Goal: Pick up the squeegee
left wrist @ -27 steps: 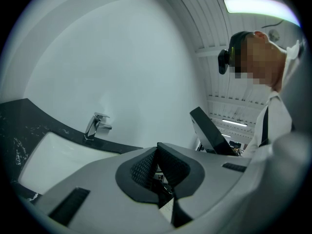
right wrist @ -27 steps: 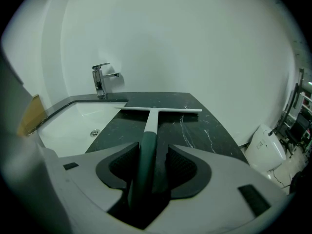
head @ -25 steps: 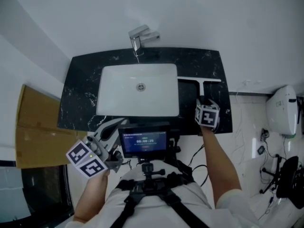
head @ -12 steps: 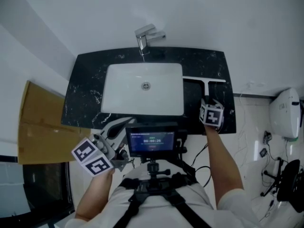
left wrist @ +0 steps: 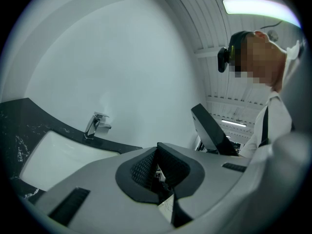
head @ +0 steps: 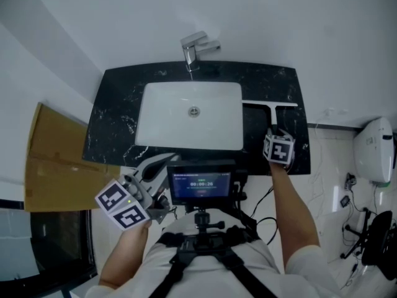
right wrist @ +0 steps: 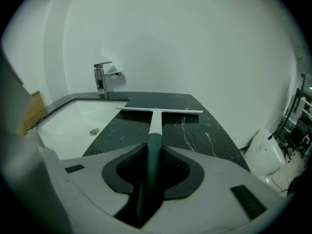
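Note:
The squeegee [head: 270, 107] lies on the black counter [head: 111, 110] to the right of the sink, its white blade across the far end and its dark green handle [right wrist: 152, 150] pointing back at me. My right gripper [head: 273, 133] [right wrist: 148, 152] slants down onto that handle. Its jaws have just been closing and the pads now press on the handle from both sides. My left gripper [head: 162, 160] [left wrist: 157, 152] hangs in front of the counter's near left edge, pads together with nothing held.
A white sink [head: 149, 138] is sunk in the counter with a chrome faucet [head: 192, 47] behind it. A chest-mounted monitor [head: 200, 182] sits between my arms. Brown cardboard [head: 53, 160] leans at the left, and a white appliance [head: 372, 149] stands at the right.
The whole scene has slid slightly right in the head view. Both grippers keep their places by the counter, the right one over the squeegee handle.

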